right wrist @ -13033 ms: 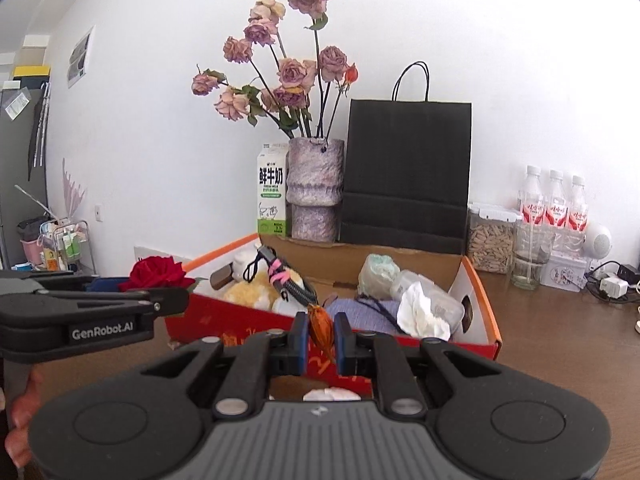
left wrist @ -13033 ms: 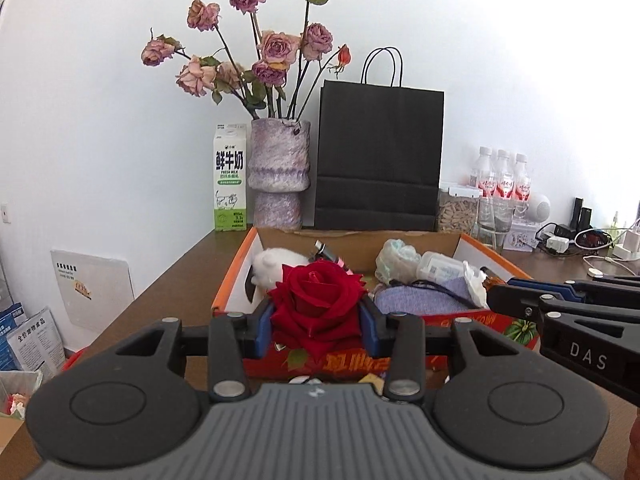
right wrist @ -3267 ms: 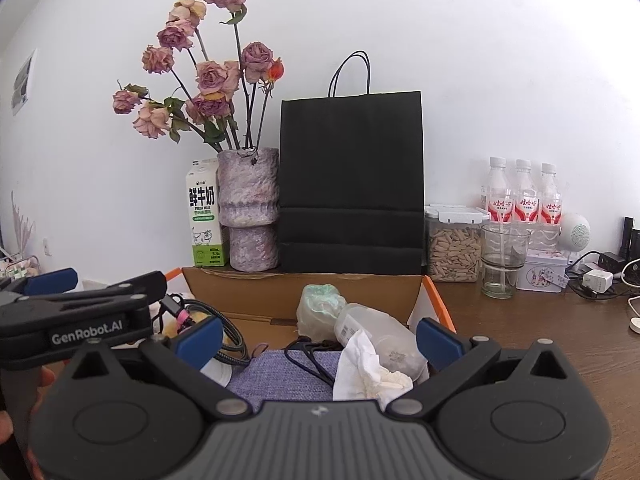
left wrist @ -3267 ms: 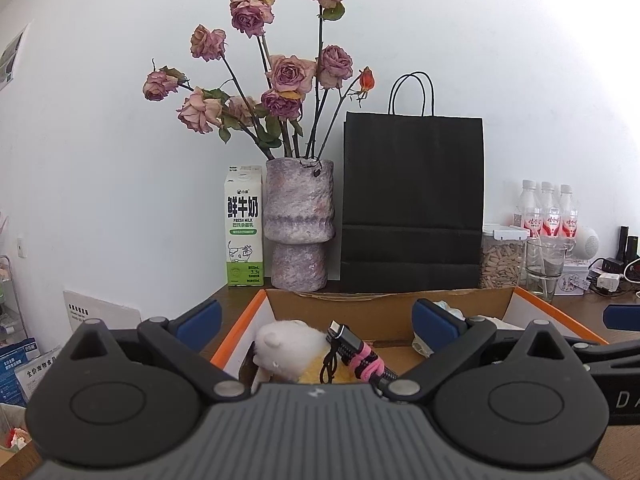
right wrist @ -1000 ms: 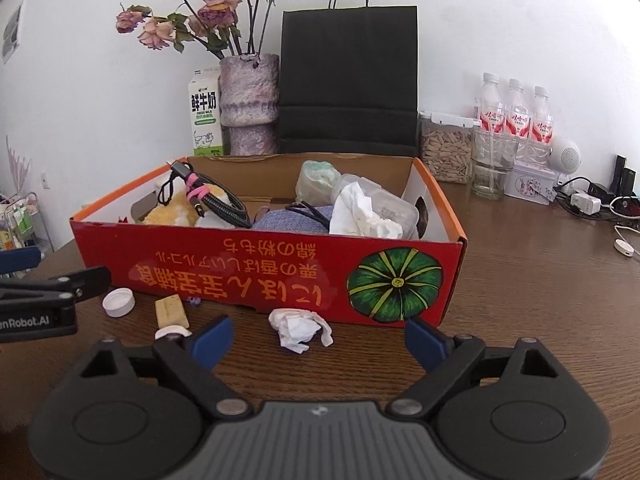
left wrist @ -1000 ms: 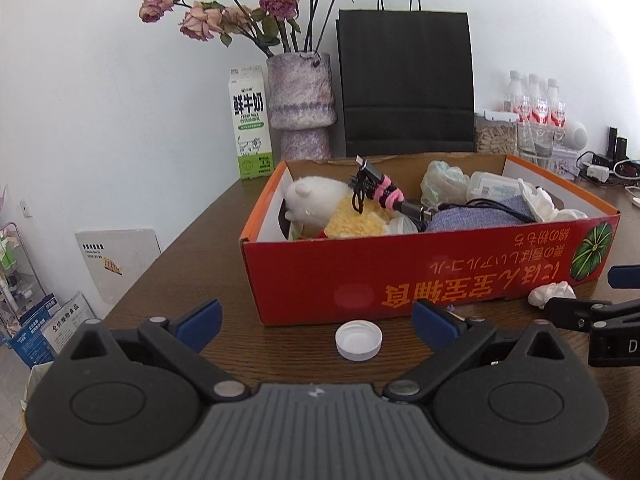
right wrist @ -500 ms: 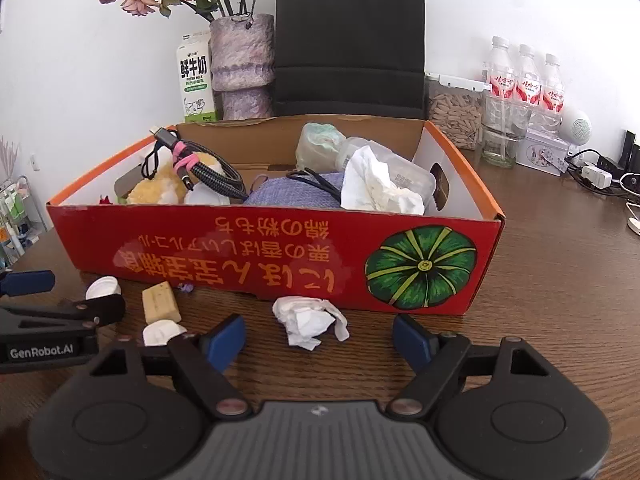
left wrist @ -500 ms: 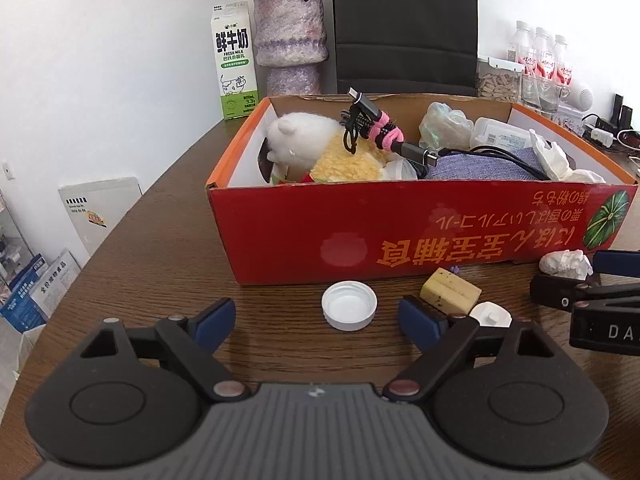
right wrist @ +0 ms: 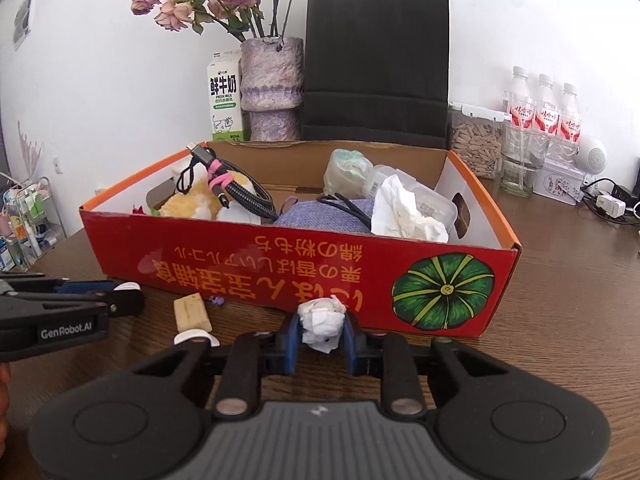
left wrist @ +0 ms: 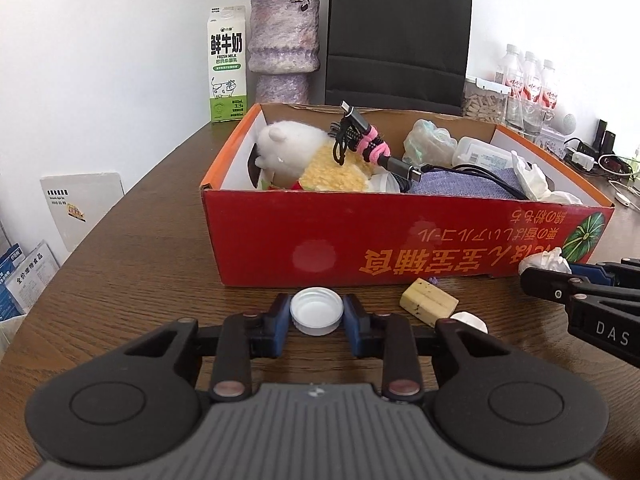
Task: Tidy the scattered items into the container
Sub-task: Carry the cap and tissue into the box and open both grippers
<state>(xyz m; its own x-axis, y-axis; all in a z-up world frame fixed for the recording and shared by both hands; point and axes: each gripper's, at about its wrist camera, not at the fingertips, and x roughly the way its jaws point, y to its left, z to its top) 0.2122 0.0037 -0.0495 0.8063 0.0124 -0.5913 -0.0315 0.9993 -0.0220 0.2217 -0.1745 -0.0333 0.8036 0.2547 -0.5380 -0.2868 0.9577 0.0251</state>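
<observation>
Now | left claw (left wrist: 317, 311) pinching cap (left wrist: 317, 314) | right claw (right wrist: 321, 329) closing on tissue (right wrist: 322, 322) | box (left wrist: 400, 240) ahead

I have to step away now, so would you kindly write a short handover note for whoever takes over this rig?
Left gripper: shut on the white bottle cap, still on the table in front of the red box.
Right gripper: jaws closing around the crumpled tissue, also on the table by the box front.
Done: plush toy, cable bundle, purple pouch and more already lie in the box.
Left: lift cap and tissue into the box, then the yellow block and the small white piece beside it.
</observation>
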